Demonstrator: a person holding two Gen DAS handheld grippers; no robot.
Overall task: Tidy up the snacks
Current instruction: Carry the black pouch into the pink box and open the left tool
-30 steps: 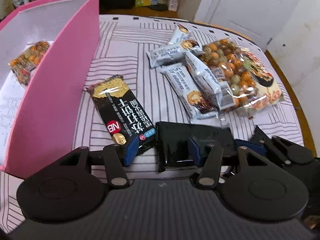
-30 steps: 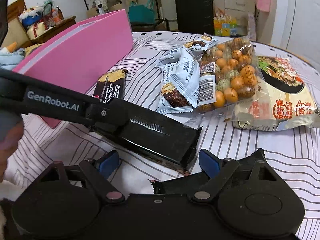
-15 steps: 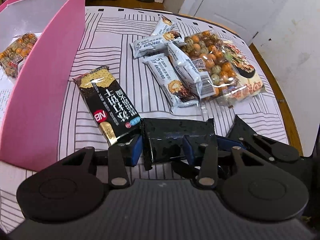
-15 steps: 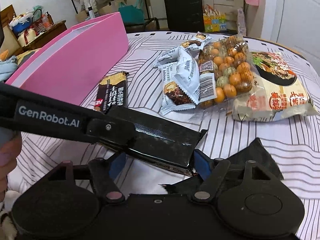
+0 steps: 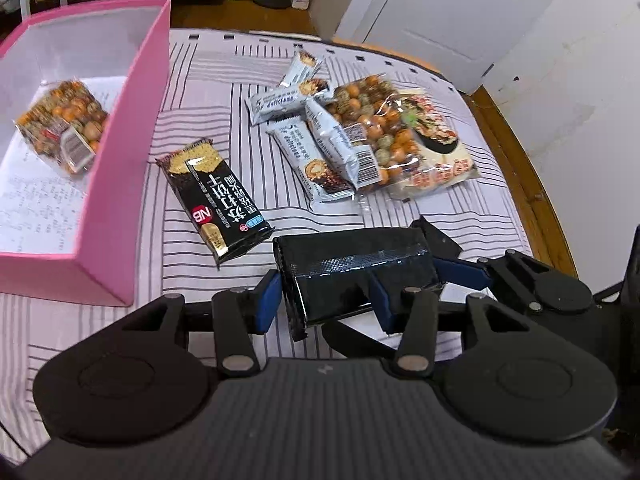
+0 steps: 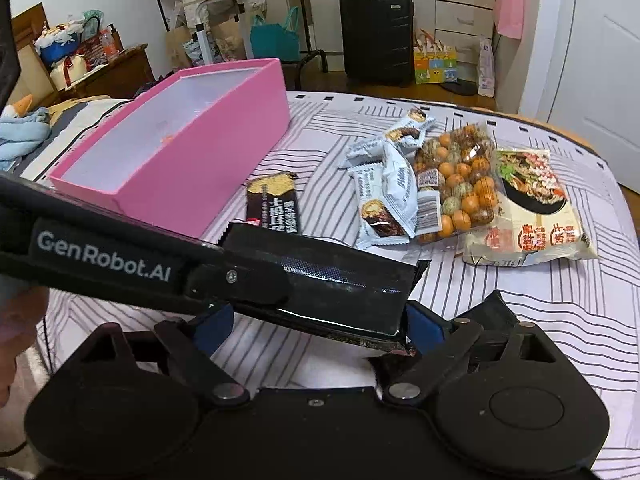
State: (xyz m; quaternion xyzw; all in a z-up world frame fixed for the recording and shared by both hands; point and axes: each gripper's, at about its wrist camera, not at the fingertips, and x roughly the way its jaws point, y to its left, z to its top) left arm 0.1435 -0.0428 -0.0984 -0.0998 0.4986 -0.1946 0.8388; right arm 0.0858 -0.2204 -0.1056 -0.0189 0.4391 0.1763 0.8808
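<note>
Right now the left gripper pinches a black snack pack at lower centre, raised off the striped cloth; the right gripper is spread beneath it. Glossy film could slip before reaching the pink box at left. Cluttered room beyond.

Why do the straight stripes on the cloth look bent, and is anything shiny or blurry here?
Both views are fisheye, so the striped tablecloth bows toward the edges. Left wrist: glare streaks the black packet, and the nut bag in the pink box looks soft. Right wrist: dark corners and a bright highlight along the same packet.
</note>
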